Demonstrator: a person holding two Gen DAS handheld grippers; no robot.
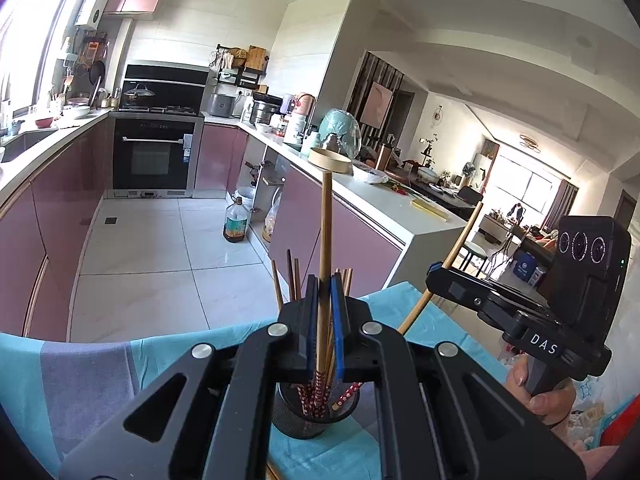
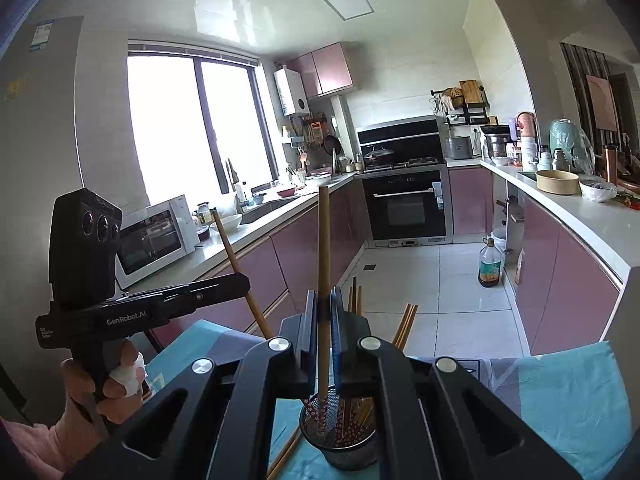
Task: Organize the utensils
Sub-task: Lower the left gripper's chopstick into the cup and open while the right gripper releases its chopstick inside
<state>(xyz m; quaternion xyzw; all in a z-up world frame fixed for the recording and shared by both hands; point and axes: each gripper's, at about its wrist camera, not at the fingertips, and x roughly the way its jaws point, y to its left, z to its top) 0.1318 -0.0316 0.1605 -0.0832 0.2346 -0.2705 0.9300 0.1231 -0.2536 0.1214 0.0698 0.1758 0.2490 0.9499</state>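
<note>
My left gripper [image 1: 324, 280] is shut on one wooden chopstick [image 1: 325, 220], held nearly upright. Its red-patterned lower end hangs at the mouth of a black mesh holder [image 1: 300, 420] that stands on the teal cloth and holds several more chopsticks. To its right, the right gripper [image 1: 434, 270] grips a slanted chopstick [image 1: 464, 236]. In the right wrist view, my right gripper [image 2: 325, 292] is shut on an upright chopstick [image 2: 323, 232] whose tip dips into the holder [image 2: 348, 456]. The left gripper [image 2: 242, 280] is on the left with its tilted chopstick [image 2: 226, 240].
The table carries a teal and grey cloth [image 2: 560, 400], with a loose chopstick [image 2: 284, 456] lying beside the holder. A white counter [image 2: 592, 224] on the right bears a round bamboo box [image 2: 556, 182] and a bowl. A microwave [image 2: 156, 236] sits left. An oil bottle [image 2: 489, 266] stands on the floor.
</note>
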